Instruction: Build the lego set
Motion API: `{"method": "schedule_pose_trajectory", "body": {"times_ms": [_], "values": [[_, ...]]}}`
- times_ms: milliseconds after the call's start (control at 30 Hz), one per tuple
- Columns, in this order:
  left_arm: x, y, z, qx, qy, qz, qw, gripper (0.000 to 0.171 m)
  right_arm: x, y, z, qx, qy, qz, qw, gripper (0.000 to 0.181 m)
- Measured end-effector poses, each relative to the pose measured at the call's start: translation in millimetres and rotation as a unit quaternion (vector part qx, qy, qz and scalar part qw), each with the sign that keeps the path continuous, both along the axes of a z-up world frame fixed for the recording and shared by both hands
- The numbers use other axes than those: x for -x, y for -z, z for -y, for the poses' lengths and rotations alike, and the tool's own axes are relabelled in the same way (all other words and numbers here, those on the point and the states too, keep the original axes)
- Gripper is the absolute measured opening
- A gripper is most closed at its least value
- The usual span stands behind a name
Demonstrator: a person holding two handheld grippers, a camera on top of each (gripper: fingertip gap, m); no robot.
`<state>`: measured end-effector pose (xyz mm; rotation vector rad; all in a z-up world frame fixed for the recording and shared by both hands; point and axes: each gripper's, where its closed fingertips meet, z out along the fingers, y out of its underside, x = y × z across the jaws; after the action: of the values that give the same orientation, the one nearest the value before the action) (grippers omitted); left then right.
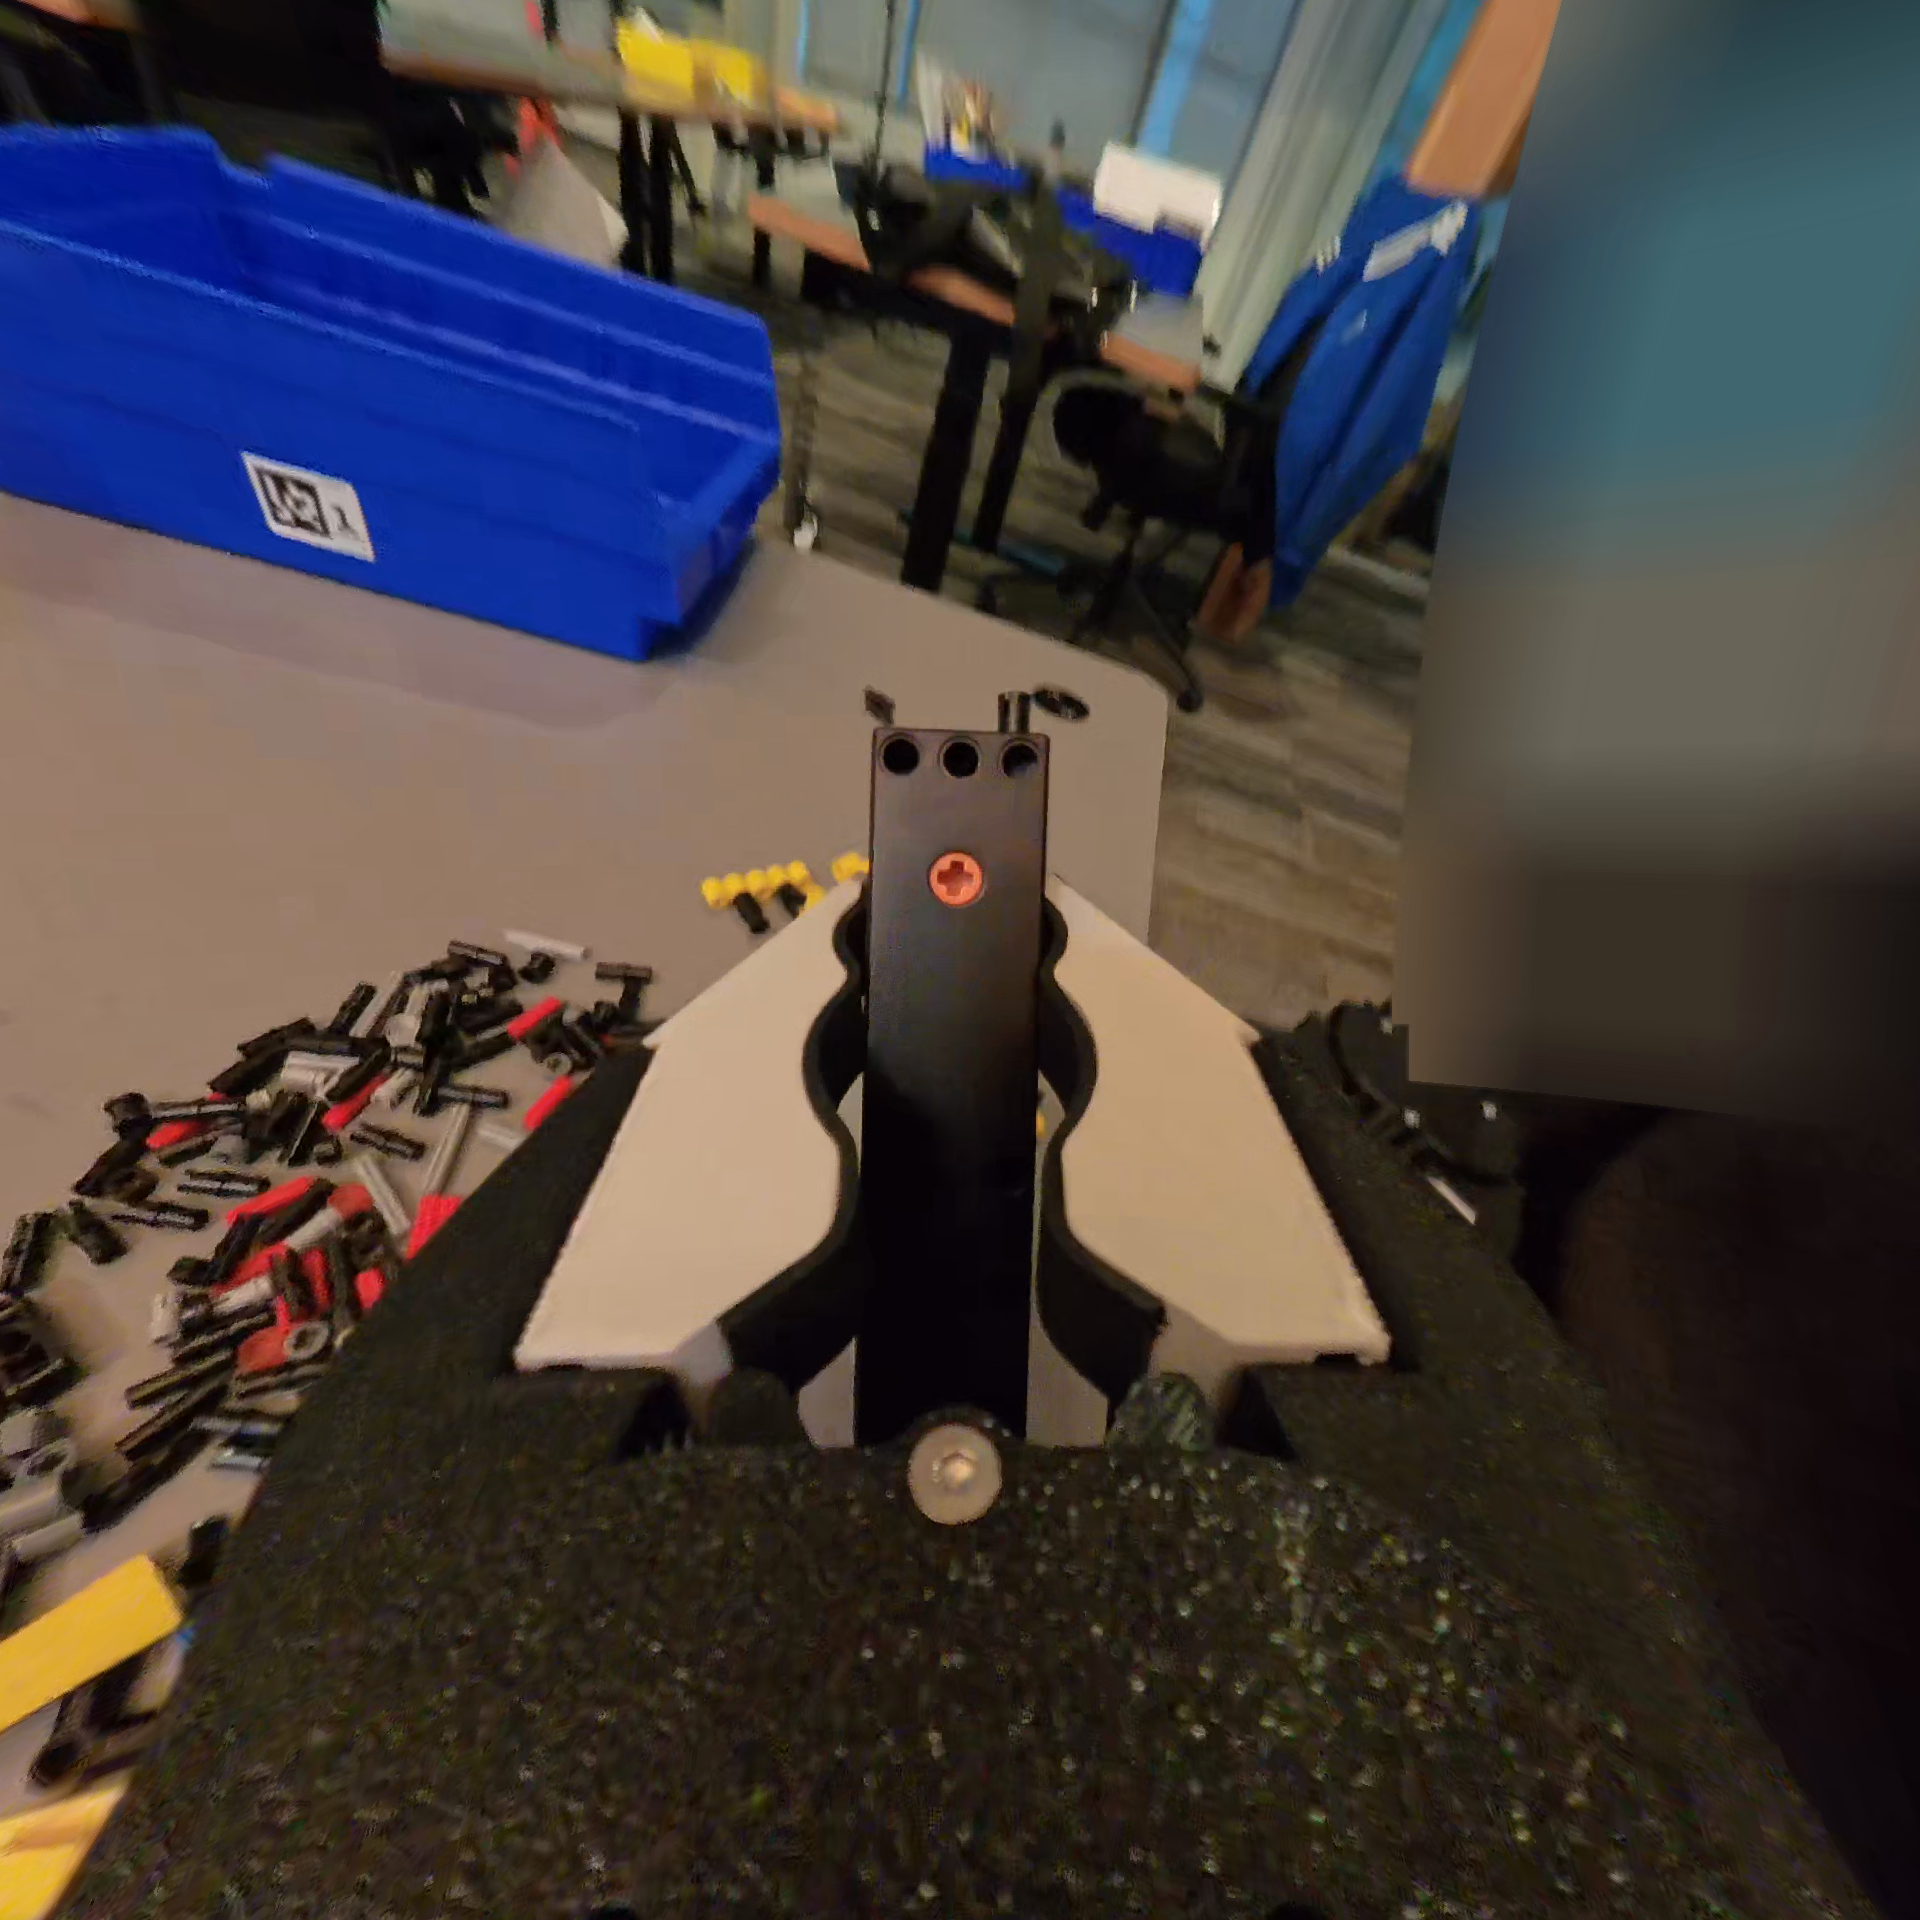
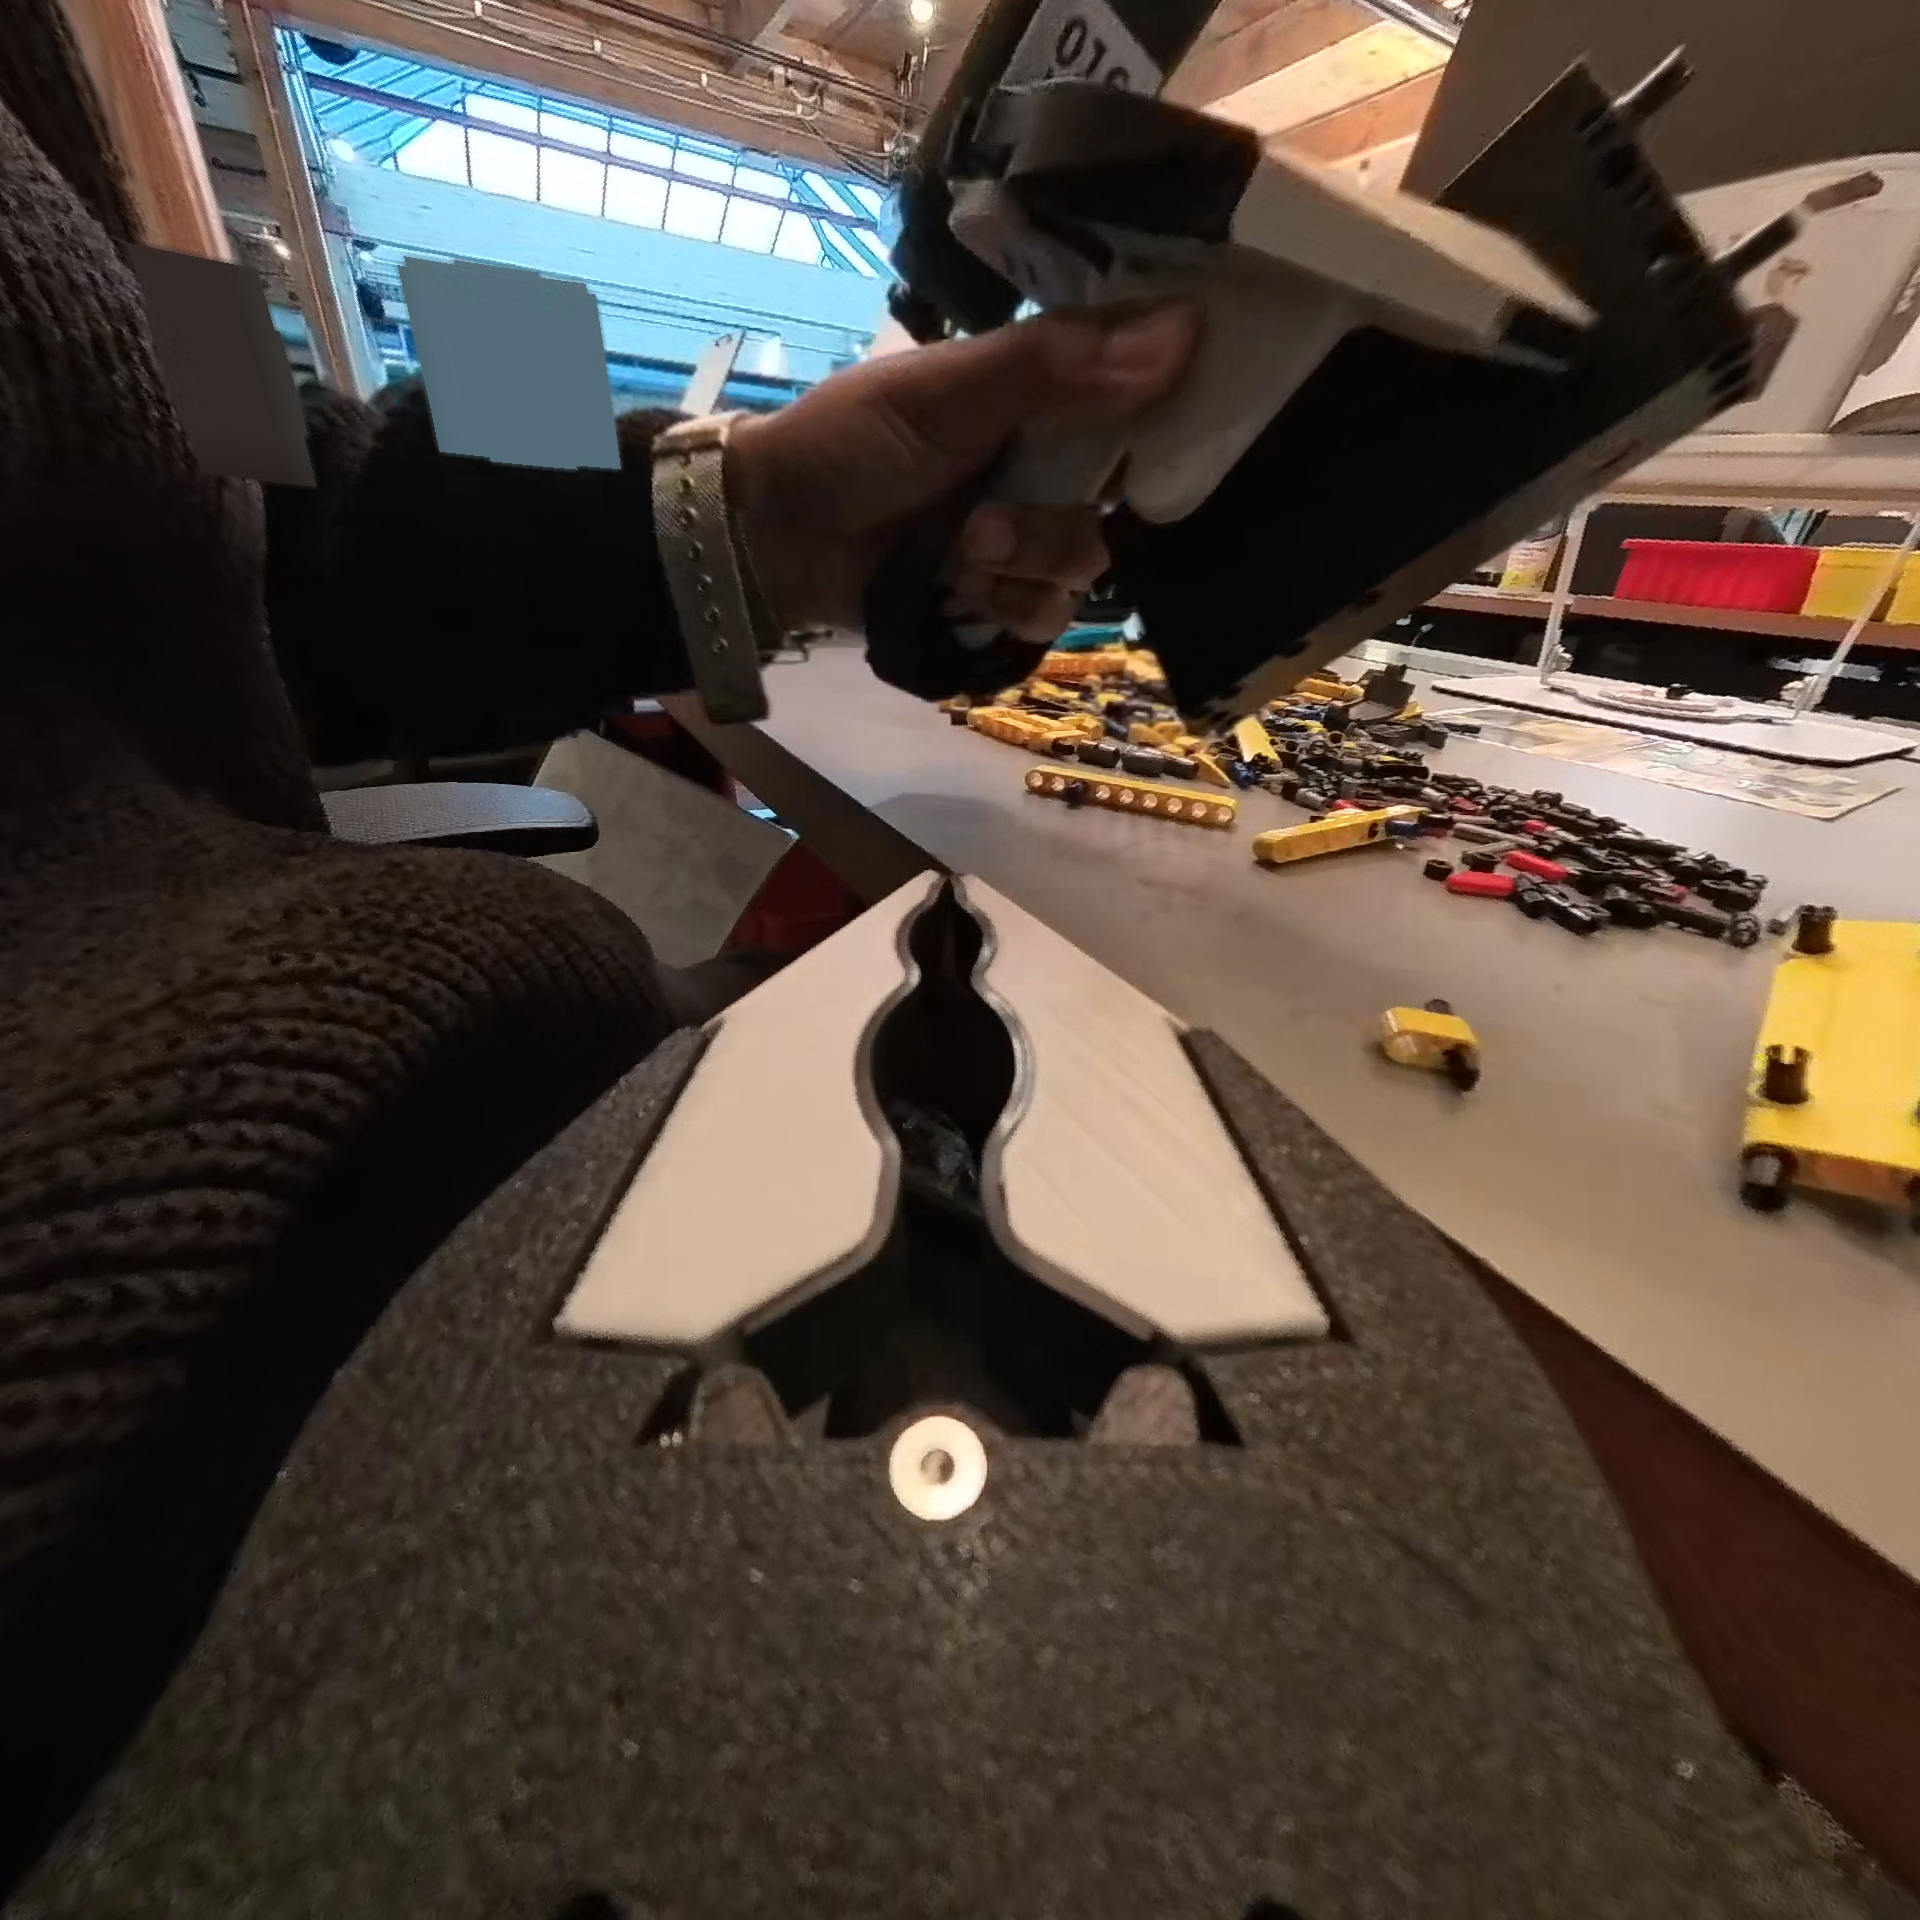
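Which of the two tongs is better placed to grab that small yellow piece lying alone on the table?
Right, probably. The right tongs are closed with nothing clearly held, and the small yellow piece lies near them; the left tongs clamp a black beam.

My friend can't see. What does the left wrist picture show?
The left gripper is shut on a black beam with three end holes and an orange pin. Below lies a gray table with small black and red pieces; a blue bin sits behind.
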<state>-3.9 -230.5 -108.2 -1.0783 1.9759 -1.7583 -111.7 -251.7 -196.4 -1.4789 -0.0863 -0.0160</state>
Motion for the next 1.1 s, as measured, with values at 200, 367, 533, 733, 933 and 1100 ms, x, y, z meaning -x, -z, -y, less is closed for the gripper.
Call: {"method": "schedule_pose_trajectory", "body": {"times_ms": [200,367,533,733,933,1100], "values": [[-8,-6,2,0.065,-0.033,0.017,0.997,0.027,5,4,0,0.012,0.0,0.024,1.0,0.0],[-11,0,1,0.057,-0.067,0.043,0.995,0.027,8,0,2,0.006,-0.005,0.019,1.0,0.0],[-11,7,9,0.041,-0.069,0.066,0.995,0.026,7,0,4,0.006,-0.002,0.011,1.0,0.0],[-10,6,13,0.026,-0.07,0.09,0.993,0.026,6,0,4,0.006,-0.001,0.008,1.0,0.0],[-10,8,13,0.022,-0.072,0.086,0.993,0.026,6,1,4,0.008,-0.001,0.008,1.0,0.0],[-11,14,16,-0.002,-0.069,0.074,0.995,0.026,5,2,4,0.009,0.0,0.005,1.0,0.0]]}}
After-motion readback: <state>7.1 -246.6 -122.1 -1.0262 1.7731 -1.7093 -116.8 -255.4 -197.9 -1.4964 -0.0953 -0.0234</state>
